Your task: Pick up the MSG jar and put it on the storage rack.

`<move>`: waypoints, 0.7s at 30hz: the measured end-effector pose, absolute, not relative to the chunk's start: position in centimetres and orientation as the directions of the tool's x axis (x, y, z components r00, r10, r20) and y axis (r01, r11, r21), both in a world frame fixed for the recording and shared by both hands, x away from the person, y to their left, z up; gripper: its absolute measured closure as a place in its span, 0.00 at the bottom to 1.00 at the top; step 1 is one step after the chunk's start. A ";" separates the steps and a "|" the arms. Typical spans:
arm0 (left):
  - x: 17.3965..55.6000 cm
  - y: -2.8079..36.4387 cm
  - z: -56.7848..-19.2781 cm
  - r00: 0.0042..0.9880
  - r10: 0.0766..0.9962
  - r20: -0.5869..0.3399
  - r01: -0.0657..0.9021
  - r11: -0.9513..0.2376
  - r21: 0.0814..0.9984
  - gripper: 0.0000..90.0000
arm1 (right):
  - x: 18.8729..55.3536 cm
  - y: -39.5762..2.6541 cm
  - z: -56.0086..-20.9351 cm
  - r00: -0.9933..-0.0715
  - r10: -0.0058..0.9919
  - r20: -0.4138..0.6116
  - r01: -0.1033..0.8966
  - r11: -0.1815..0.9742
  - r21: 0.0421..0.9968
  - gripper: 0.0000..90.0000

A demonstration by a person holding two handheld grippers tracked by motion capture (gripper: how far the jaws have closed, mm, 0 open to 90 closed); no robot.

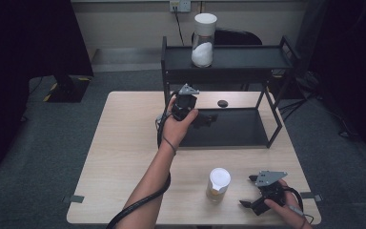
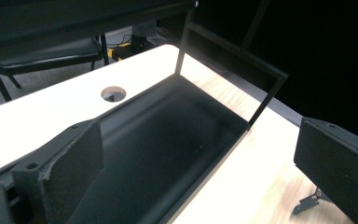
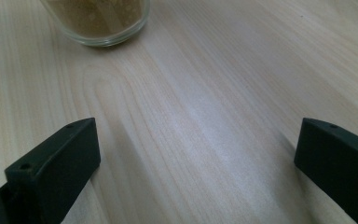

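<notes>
A black two-tier rack [image 1: 272,57] stands at the back of the wooden table [image 1: 124,157]. On its top shelf is a white-lidded jar of white powder [image 1: 203,45]. A second white-lidded jar with brown contents [image 1: 218,185] stands near the table's front; its glass base [image 3: 98,18] shows in the right gripper view. My left gripper [image 1: 208,119] is open at the left end of the lower shelf [image 2: 168,140], nothing between its jaws [image 2: 196,140]. My right gripper [image 1: 248,191] is open, low over the table just right of the brown jar, its jaws [image 3: 198,135] holding nothing.
A round cable hole [image 1: 222,103] [image 2: 113,93] lies in the table behind the lower shelf. The rack's thin upright posts [image 2: 263,105] frame the lower shelf. A dark chair [image 1: 233,36] stands behind the table. A cable trails from the left gripper along the forearm.
</notes>
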State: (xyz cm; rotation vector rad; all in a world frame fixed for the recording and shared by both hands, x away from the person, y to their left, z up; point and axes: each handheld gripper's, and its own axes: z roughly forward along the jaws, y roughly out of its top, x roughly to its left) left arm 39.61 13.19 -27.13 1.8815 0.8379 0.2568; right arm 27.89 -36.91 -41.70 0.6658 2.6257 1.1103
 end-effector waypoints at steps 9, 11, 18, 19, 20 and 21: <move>39.3 13.7 -29.3 0.749 0.634 -0.191 0.441 -0.262 0.858 0.01 | 27.9 -36.9 -41.7 -0.875 0.484 -0.020 0.323 0.613 0.721 0.00; 39.1 13.7 -29.6 0.756 0.630 -0.175 0.434 -0.283 0.856 0.01 | 27.9 -36.9 -41.7 -0.875 0.484 -0.020 0.323 0.613 0.721 0.00; 38.0 14.1 -31.6 0.777 0.611 -0.154 0.431 -0.337 0.837 0.01 | 27.9 -36.9 -41.7 -0.875 0.484 -0.019 0.323 0.613 0.721 0.00; 38.0 14.1 -31.6 0.777 0.611 -0.154 0.431 -0.337 0.837 0.01 | 27.9 -36.9 -41.7 -0.875 0.485 -0.019 0.324 0.613 0.720 0.00; 37.9 14.1 -31.8 0.777 0.610 -0.156 0.434 -0.340 0.834 0.01 | 27.9 -36.9 -41.7 -0.875 0.484 -0.019 0.323 0.613 0.721 0.00; 37.7 14.2 -32.1 0.777 0.611 -0.156 0.437 -0.343 0.832 0.01 | 27.9 -36.9 -41.7 -0.875 0.484 -0.019 0.323 0.613 0.721 0.00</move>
